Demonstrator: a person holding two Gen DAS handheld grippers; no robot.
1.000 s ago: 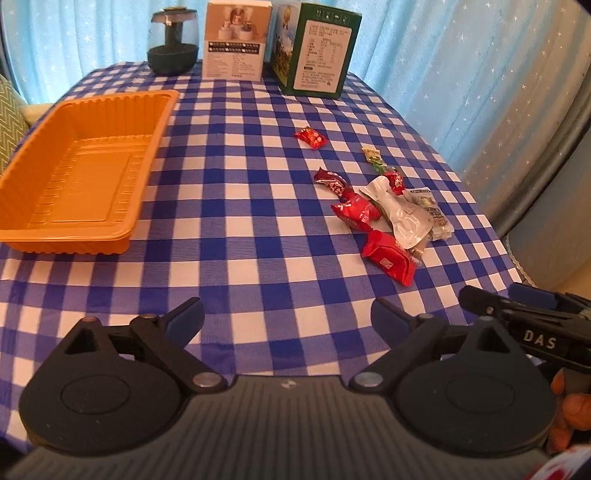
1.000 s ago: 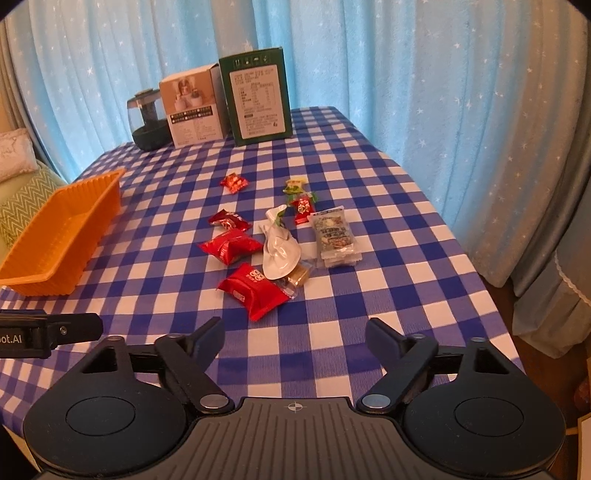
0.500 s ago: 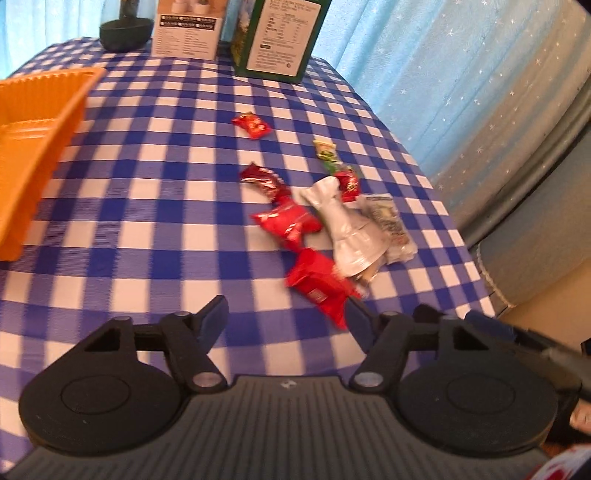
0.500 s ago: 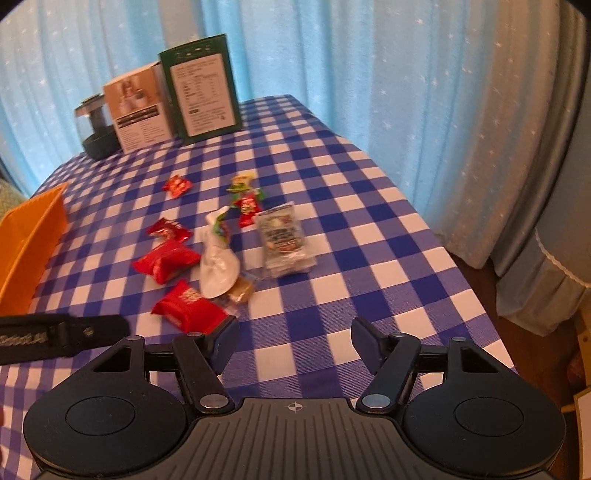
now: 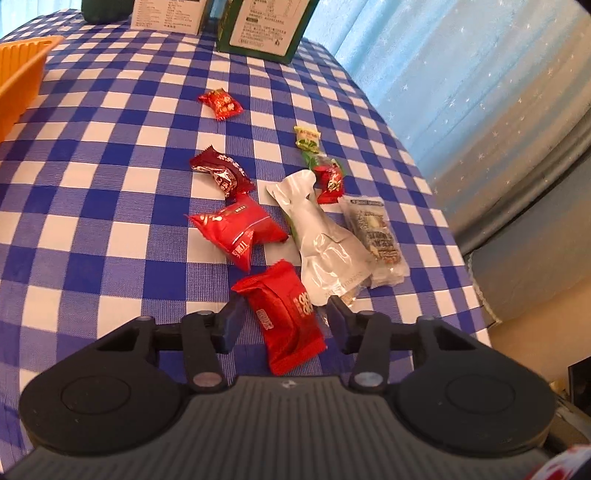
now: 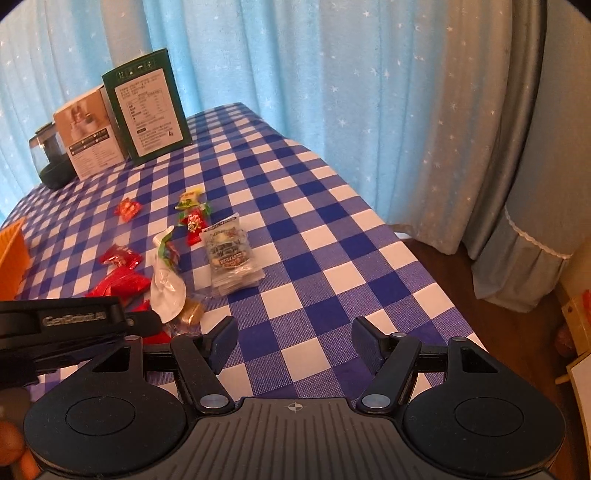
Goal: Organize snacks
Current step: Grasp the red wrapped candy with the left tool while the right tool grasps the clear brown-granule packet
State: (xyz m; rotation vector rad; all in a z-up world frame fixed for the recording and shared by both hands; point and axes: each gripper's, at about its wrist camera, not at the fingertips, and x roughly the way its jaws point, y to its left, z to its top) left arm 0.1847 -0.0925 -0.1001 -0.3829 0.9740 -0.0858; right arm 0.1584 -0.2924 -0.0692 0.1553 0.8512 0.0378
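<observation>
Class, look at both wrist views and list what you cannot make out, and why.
- Orange plastic tray: left wrist view, cut off by the left edge; its inside is unseen.
- Red snack packet between the closing left gripper: pad contact unclear; in the right wrist view that gripper's body hides it.
- Green box: label print too small.

Snack packets [image 5: 236, 229] lay clustered near the tabletop's [image 5: 110, 184] right edge; boxes [image 5: 258, 26] stood along its far edge.

Checked table [image 5: 110, 206], scattered snacks [image 5: 240, 229]
</observation>
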